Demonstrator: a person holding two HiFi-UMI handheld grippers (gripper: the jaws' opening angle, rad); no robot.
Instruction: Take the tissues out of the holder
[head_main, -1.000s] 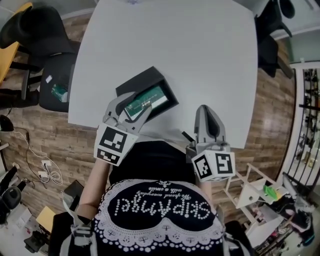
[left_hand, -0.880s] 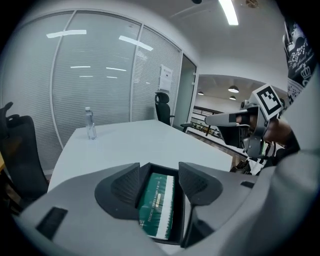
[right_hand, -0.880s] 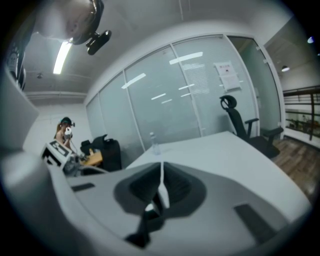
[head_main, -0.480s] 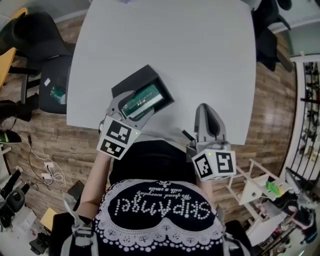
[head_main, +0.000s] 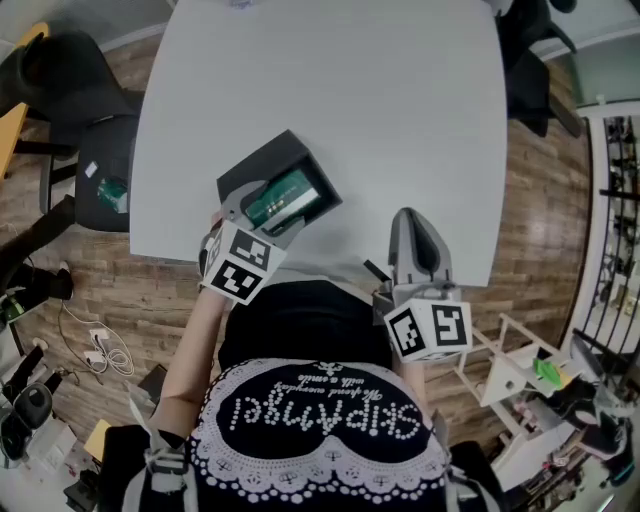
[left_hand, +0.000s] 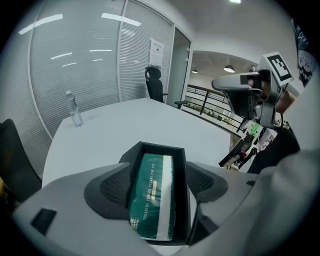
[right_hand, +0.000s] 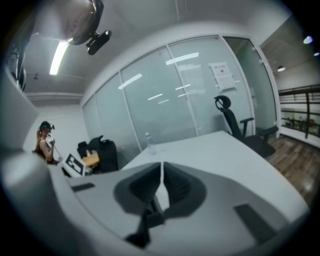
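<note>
A black open-top holder (head_main: 262, 167) lies near the front left edge of the white table (head_main: 350, 90). A green tissue pack (head_main: 284, 196) lies inside it. My left gripper (head_main: 266, 208) points steeply down over the holder's near end. Its jaws have just been opening and stand wide, one on each side of the holder (left_hand: 150, 148) and the tissue pack (left_hand: 152, 195) between them; I cannot tell whether they touch the holder's walls. The left gripper (left_hand: 159, 189) is open. My right gripper (head_main: 412, 222) hovers at the table's front edge, shut and empty, well right of the holder; its jaws meet in the right gripper view (right_hand: 161, 186).
A clear water bottle (left_hand: 76, 111) stands at the table's far side. Black office chairs (head_main: 95, 170) stand left of the table, and another chair (left_hand: 155, 86) at the far end. A white rack (head_main: 505, 375) stands on the floor at my right.
My left gripper has come down and forward over the holder's near end, and its jaws have spread wider around it. The right gripper has stayed where it was.
</note>
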